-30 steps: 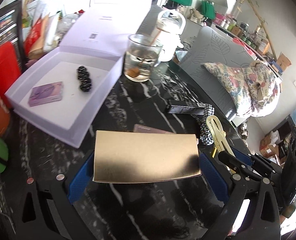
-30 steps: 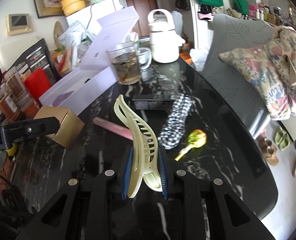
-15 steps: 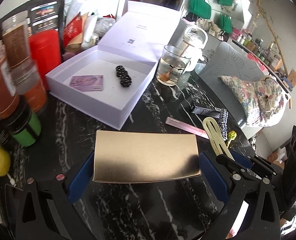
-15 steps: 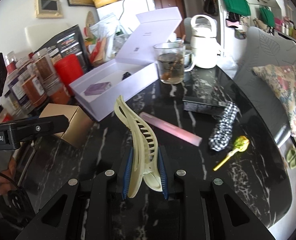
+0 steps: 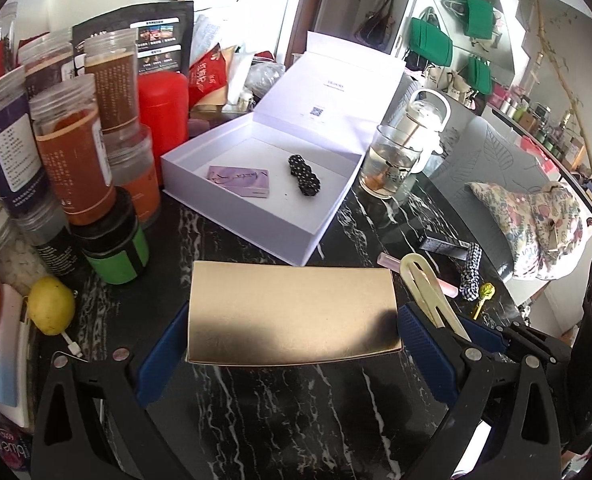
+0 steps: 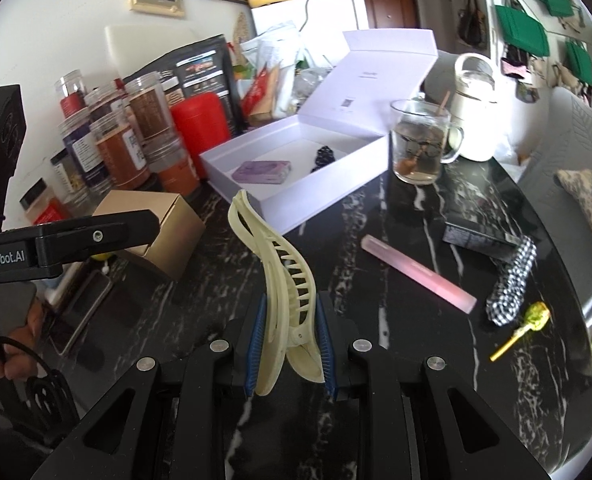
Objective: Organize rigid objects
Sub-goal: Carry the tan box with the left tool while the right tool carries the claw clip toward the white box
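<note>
Left gripper (image 5: 291, 344) is clamping 1 gold cardboard box (image 5: 291, 314); right gripper (image 6: 289, 344) is pinching 1 cream plastic hair claw (image 6: 283, 280). Only the left view is showing 1 yellow lemon (image 5: 51, 305).

The table (image 6: 424, 240) is polished black stone with white veins, glossy enough to mirror the glass mug (image 6: 418, 148). The gold box (image 5: 291, 312) looks like card with a soft metallic sheen. The white box (image 5: 255, 216) is smooth matt card; the small lilac box (image 5: 239, 178) inside it is matt too. The hair clip (image 6: 283, 292) is cream plastic, smooth and slightly shiny. The pink bar (image 6: 418, 274) looks frosted and translucent. The checked scrunchie (image 6: 514, 280) is woven cloth. Each tool has ribbed blue pads (image 5: 424, 348) on matt black plastic with metal screw heads. The jars (image 5: 75, 148) are clear plastic with paper labels.
</note>
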Demonstrator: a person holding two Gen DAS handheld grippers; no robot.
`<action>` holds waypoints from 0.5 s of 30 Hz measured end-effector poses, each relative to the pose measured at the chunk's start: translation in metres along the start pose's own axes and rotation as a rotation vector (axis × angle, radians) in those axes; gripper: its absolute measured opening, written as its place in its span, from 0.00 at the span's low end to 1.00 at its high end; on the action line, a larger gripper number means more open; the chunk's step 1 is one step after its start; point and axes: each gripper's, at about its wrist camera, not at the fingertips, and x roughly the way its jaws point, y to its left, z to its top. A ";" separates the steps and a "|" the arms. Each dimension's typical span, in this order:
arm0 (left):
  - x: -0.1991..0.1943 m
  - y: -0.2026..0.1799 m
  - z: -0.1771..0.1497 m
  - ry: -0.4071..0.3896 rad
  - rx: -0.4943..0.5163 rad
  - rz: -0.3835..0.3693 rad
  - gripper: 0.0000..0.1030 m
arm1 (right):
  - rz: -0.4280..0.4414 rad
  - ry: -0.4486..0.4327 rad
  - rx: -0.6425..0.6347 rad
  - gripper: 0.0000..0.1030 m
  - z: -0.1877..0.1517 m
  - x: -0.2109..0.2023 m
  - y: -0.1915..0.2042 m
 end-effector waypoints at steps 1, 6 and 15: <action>-0.001 0.002 0.002 -0.005 -0.001 0.004 0.99 | 0.004 -0.001 -0.007 0.24 0.002 0.001 0.002; -0.002 0.011 0.014 -0.025 -0.010 0.010 0.99 | 0.007 -0.007 -0.028 0.24 0.016 0.009 0.010; 0.011 0.018 0.049 -0.054 0.004 0.006 0.99 | -0.015 -0.026 -0.056 0.24 0.050 0.021 0.013</action>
